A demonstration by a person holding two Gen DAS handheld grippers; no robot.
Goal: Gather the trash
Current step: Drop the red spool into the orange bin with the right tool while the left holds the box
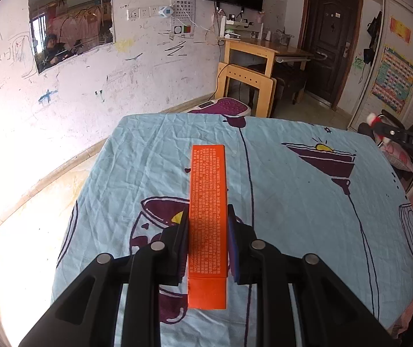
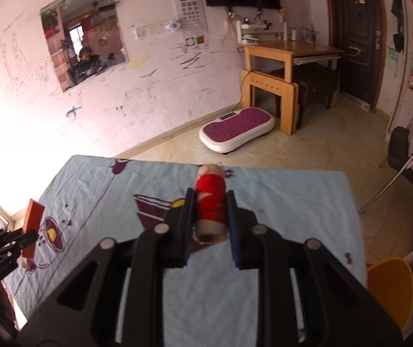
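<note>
Your left gripper point(image 1: 207, 225) is clamped on the orange box point(image 1: 207, 217), both pads pressed against its long sides. You've got it roughly mid-length, so the box sticks out forward past the fingertips and also back toward the camera. Printed text side faces up. It sits above the blue tablecloth point(image 1: 293, 202), held lengthwise along the fingers.

Your right gripper point(image 2: 208, 211) is pinching a red-wrapped roll point(image 2: 210, 199) (looks like a tube with a hollow cardboard core, open end facing the camera). Both fingers touch its sides; the far end pokes out beyond the tips. That view is slightly motion-blurred, so I can't tell whether the roll touches the cloth.

From the right wrist view you can also see the left gripper point(image 2: 25, 238) off at the left edge of the table, with the orange box point(image 2: 33, 222) standing tilted in it. From the left view, the right gripper's tip point(image 1: 380, 128) shows at the far right, well apart from the box.

Beyond the table: a purple-and-white floor pad point(image 2: 238, 128) and a wooden desk point(image 2: 278, 52) against the wall.
</note>
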